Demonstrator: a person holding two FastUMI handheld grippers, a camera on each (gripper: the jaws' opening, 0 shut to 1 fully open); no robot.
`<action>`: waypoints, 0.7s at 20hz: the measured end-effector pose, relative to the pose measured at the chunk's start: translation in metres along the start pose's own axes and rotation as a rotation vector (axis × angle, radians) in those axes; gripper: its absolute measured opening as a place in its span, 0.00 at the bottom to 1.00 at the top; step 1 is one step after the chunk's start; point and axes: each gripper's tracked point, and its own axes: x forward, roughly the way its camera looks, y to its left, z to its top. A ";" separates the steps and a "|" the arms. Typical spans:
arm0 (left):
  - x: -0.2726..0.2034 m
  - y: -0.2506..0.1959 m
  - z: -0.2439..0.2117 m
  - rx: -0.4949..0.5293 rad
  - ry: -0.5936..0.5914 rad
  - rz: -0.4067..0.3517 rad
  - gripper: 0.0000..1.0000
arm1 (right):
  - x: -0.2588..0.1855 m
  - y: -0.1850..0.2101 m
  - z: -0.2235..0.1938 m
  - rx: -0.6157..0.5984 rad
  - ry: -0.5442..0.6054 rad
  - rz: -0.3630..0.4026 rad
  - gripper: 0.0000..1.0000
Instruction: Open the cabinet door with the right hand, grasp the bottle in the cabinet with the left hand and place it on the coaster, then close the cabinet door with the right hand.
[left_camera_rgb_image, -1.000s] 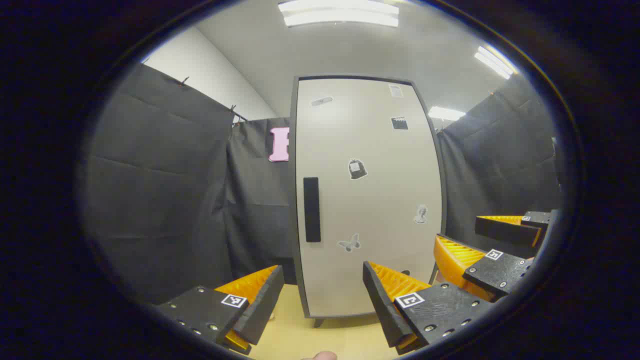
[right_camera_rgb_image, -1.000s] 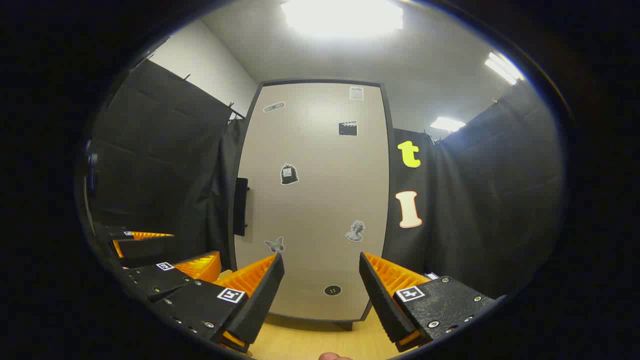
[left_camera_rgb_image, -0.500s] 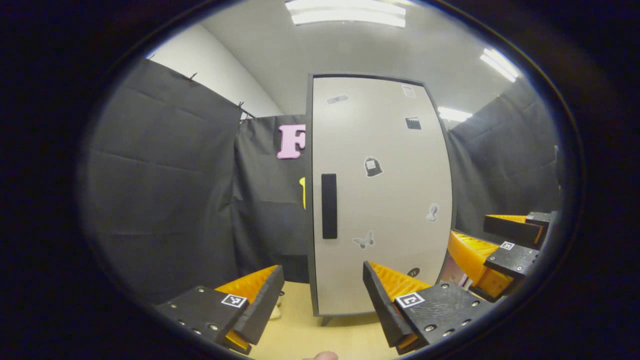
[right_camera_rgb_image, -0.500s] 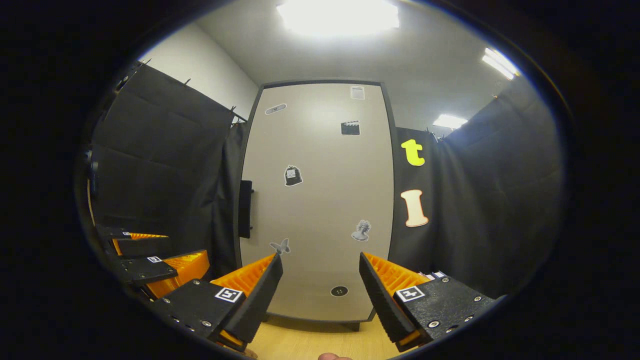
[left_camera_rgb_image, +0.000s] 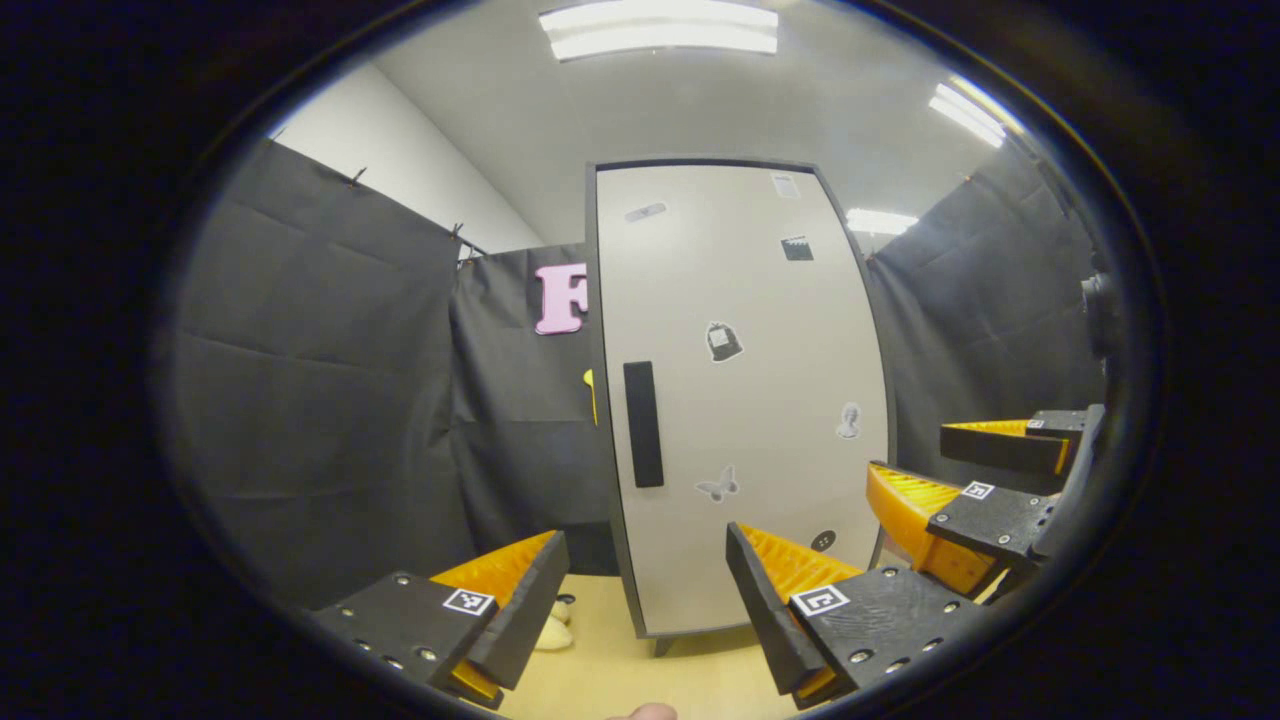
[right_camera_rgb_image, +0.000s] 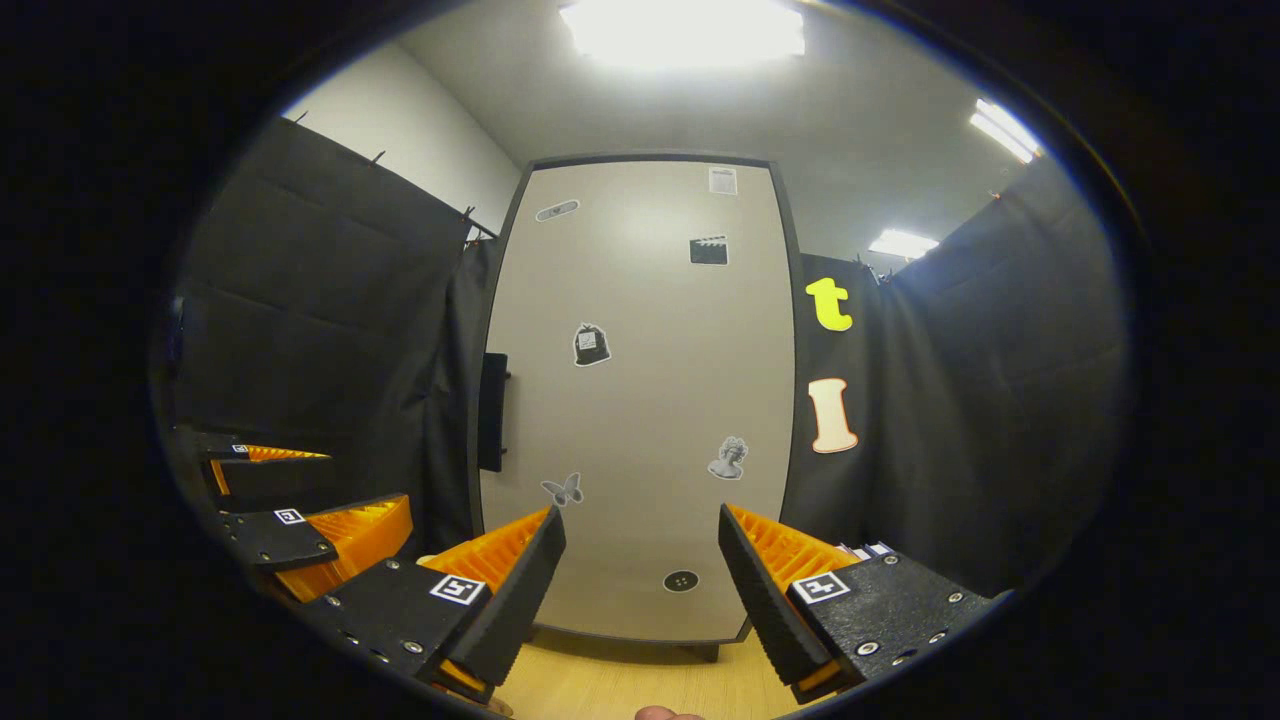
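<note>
Cabinet door: my tall beige cabinet door with stickers (right_camera_rgb_image: 640, 400) stands shut on the pale wooden bench (right_camera_rgb_image: 620, 685).
Handle: the black upright bar handle (left_camera_rgb_image: 643, 424) sits at the door's left edge, seen side-on in the right gripper view (right_camera_rgb_image: 492, 411).
Right gripper (right_camera_rgb_image: 640, 570): my jaws are spread wide and empty, well short of the door.
Left gripper (left_camera_rgb_image: 645, 590): jaws likewise released, holding nothing (waiting its turn).
Bottle: hidden behind the door, I judge; coaster not made out.
Step in hand: reach the handle with my right jaws.
How to do it well: swing left, straddle the bar, clench squarely, then pull along the hinge arc, keeping my left gripper clear.
</note>
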 end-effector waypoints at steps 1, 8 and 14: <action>0.000 0.001 -0.001 0.001 0.003 0.003 0.94 | 0.000 0.001 0.000 -0.003 -0.001 0.003 0.95; 0.004 -0.003 -0.004 -0.004 0.007 -0.005 0.94 | 0.002 -0.003 -0.006 -0.002 0.013 0.000 0.95; -0.003 0.005 -0.006 -0.013 0.007 0.009 0.94 | 0.013 -0.008 -0.007 -0.004 0.026 -0.004 0.95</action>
